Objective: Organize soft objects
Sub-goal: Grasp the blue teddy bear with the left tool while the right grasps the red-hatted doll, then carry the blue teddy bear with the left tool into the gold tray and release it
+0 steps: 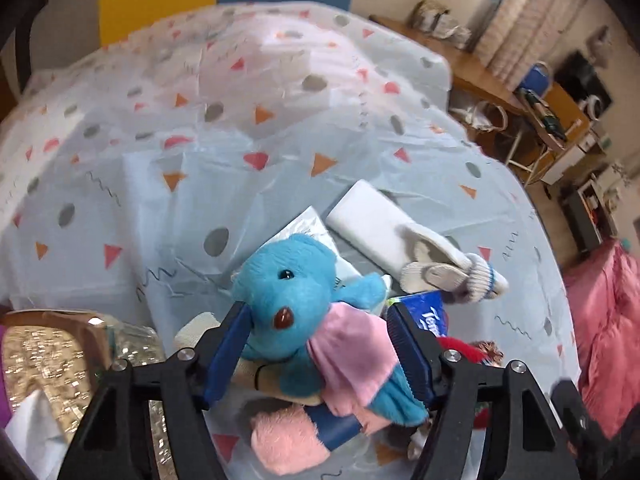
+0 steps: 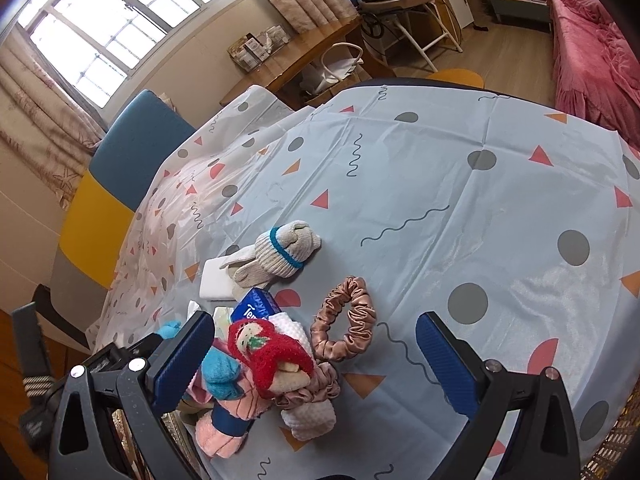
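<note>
The left gripper [image 1: 316, 344] points steeply down over a heap of soft things on the bench [image 2: 460, 184], which wears a pale blue tablecloth printed with triangles, dots and squiggles. Between its blue-padded jaws sits a bright blue plush toy in a pink dress [image 1: 304, 304]; the left pad lies against the toy's head, the right pad looks just clear of the dress, so the jaws are not clenched on it.

Under the toy lie a fluffy pink cloth [image 1: 286, 440] and a blue tissue packet [image 1: 430, 312]. Just beyond are a white rectangular block [image 1: 372, 224] and a knitted grey-white glove with a blue cuff band [image 1: 452, 268] resting partly on it.

The right gripper [image 2: 316, 360] hangs over the same heap, jaws wide apart and empty. Between them lie a red-and-cream plush doll [image 2: 268, 356] and a rose-gold satin scrunchie [image 2: 348, 328].
</note>
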